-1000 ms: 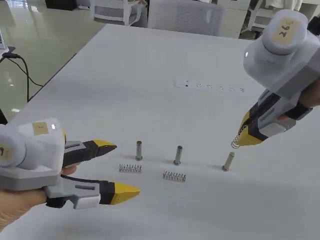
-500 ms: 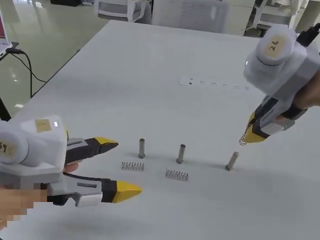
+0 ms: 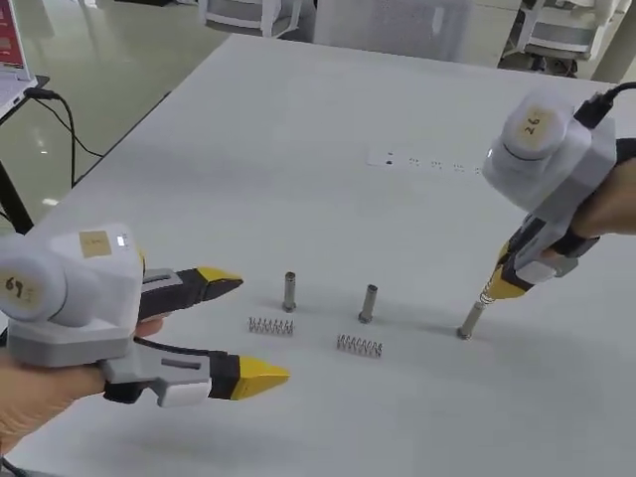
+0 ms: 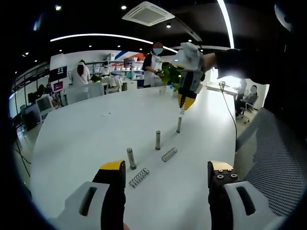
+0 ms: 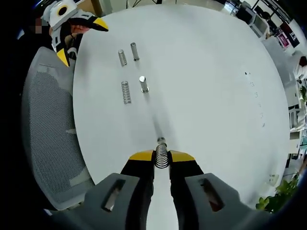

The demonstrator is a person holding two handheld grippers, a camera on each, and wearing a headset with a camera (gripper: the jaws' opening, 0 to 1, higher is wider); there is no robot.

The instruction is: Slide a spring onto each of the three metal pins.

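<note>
Right tongs (image 3: 494,291) pinch a spring (image 3: 487,295) at the top of the rightmost pin (image 3: 470,320). The middle pin (image 3: 369,303) and left pin (image 3: 290,291) stand bare on the white tabletop (image 3: 298,149), with loose springs (image 3: 271,326) lying just beside them. Left tongs (image 3: 256,330) hover nearby, spread wide and empty, and a mesh chair (image 5: 48,143) sits at the tabletop's edge.

White bench (image 3: 298,149); silver-grey pins (image 3: 289,290) and springs (image 3: 358,345). Left hand-held gripper (image 3: 254,329) and right hand-held gripper (image 3: 495,290): yellow tips, black jaws, pale grey bodies. Grey mesh chair (image 5: 48,134).
</note>
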